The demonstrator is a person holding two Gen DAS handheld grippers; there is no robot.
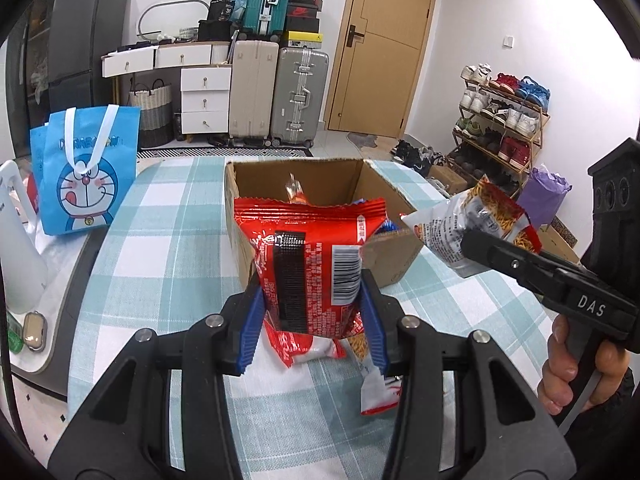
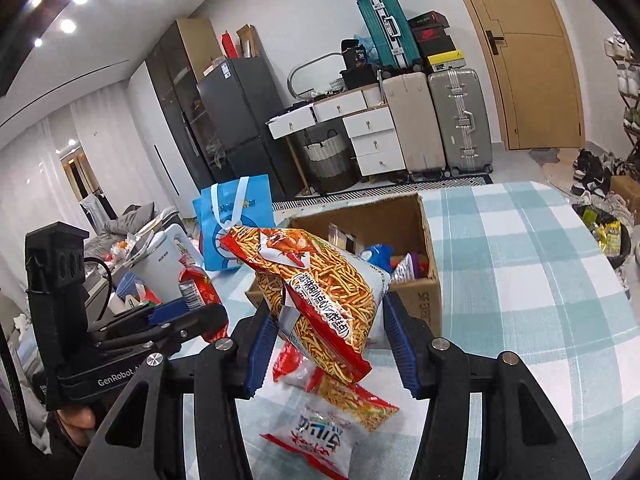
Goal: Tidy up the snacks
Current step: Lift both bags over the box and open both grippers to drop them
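Glossy crinkled foil packet (image 1: 310, 264); shiny plastic noodle bag (image 2: 320, 296); matt brown cardboard box (image 1: 394, 258); checked cloth (image 1: 160, 240) on the table; matt black plastic grippers with ribbed blue pads (image 1: 250, 334)

box (image 1: 396, 256) top open | snacks (image 2: 384, 254) inside | loose packets (image 2: 320, 440) on cloth before it

Red snack packet (image 1: 316, 268) upright, noodle-stick bag (image 2: 320, 300) tilted, open cardboard box (image 1: 394, 260) behind
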